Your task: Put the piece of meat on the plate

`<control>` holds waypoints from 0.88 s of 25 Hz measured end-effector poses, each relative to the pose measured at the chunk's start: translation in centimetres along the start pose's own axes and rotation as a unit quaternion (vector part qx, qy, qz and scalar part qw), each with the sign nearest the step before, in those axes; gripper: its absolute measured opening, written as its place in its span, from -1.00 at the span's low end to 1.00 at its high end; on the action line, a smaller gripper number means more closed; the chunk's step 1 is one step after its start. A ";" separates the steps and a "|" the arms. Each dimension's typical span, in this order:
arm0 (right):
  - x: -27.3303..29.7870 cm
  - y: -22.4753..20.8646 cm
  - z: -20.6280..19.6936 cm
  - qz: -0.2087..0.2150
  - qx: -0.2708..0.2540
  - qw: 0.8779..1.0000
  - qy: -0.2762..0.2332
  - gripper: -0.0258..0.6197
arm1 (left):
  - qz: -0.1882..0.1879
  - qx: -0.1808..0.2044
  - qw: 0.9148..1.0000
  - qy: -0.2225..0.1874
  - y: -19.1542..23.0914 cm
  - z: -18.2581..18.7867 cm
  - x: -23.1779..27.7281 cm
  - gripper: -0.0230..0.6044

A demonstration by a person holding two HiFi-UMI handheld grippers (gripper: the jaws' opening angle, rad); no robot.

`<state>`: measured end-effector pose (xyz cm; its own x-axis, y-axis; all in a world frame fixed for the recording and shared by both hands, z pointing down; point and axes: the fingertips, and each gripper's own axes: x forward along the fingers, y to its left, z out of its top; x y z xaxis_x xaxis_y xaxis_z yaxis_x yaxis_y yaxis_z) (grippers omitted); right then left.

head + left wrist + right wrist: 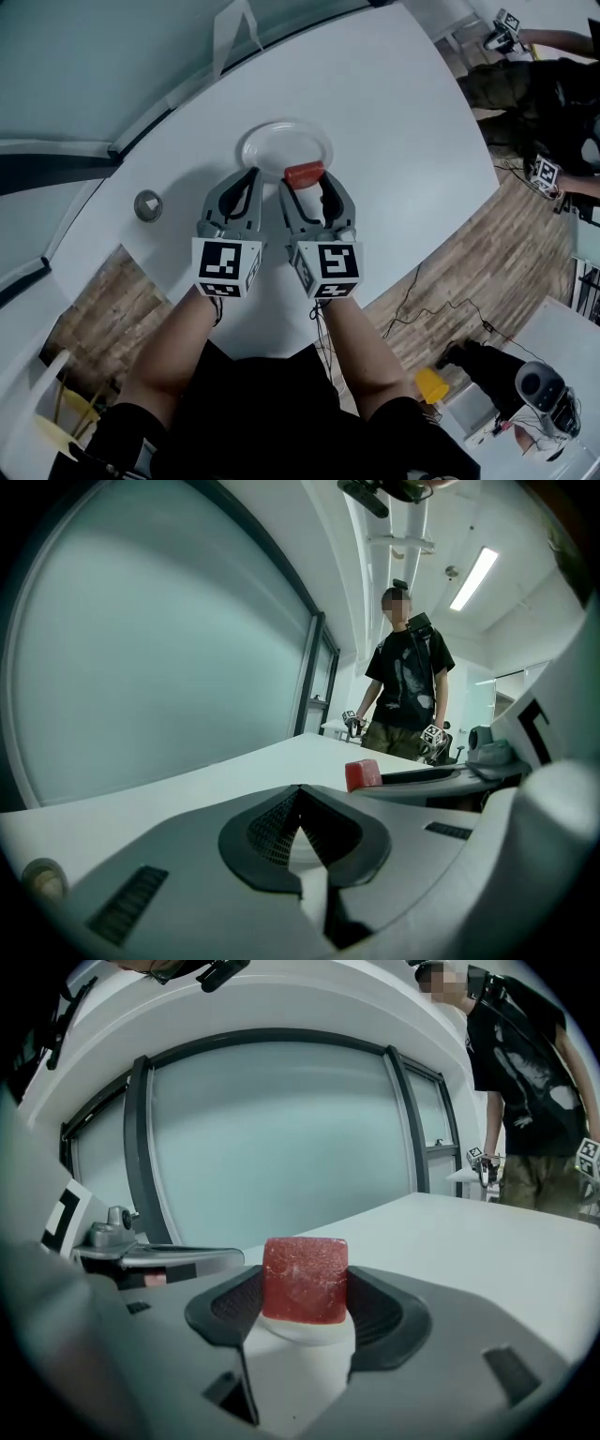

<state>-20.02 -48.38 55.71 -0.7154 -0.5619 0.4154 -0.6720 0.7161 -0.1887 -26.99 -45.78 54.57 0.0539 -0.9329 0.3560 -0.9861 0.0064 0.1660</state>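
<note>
A red cube of meat (305,173) is clamped between the jaws of my right gripper (307,182), which is shut on it. It hangs just over the near right rim of a white plate (278,146) on the white table. In the right gripper view the meat (305,1279) fills the gap between the dark pads (230,1309), with the plate (305,1334) showing beneath it. My left gripper (251,176) sits close beside, at the plate's near edge, shut and holding nothing. The left gripper view shows its jaws (300,797) meeting, and the meat (363,774) off to the right.
A small round metal piece (147,204) lies on the table to the left. The table edge (412,267) drops to wood floor on the right. Another person (410,686) stands beyond the far end holding grippers. A glass wall (159,649) runs along the left.
</note>
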 end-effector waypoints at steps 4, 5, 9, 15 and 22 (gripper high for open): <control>1.1 -0.6 -0.2 -0.001 0.000 1.000 0.009 -0.06 | -0.002 0.003 1.000 0.005 0.2 -0.4 0.9 -0.92; 1.4 -0.7 -0.3 -0.002 0.003 1.000 0.012 -0.06 | -0.002 0.004 1.000 0.006 0.4 -0.5 1.1 -0.92; 2.6 -0.8 -0.7 -0.001 0.005 1.000 0.027 -0.06 | -0.006 0.013 1.000 0.007 0.9 -0.5 2.0 -0.92; 3.4 -0.5 -1.5 0.003 -0.002 0.998 0.059 -0.06 | -0.008 0.017 1.000 0.014 1.1 -0.8 2.6 -0.92; 4.7 -0.3 -1.5 0.000 -0.018 0.996 0.088 -0.06 | -0.003 0.012 1.000 0.017 1.8 -0.8 3.2 -0.92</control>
<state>-22.90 -50.64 59.11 -0.6690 -0.4828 0.5651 -0.6619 0.7328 -0.1575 -28.48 -48.42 56.77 0.0654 -0.9200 0.3865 -0.9892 -0.0089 0.1462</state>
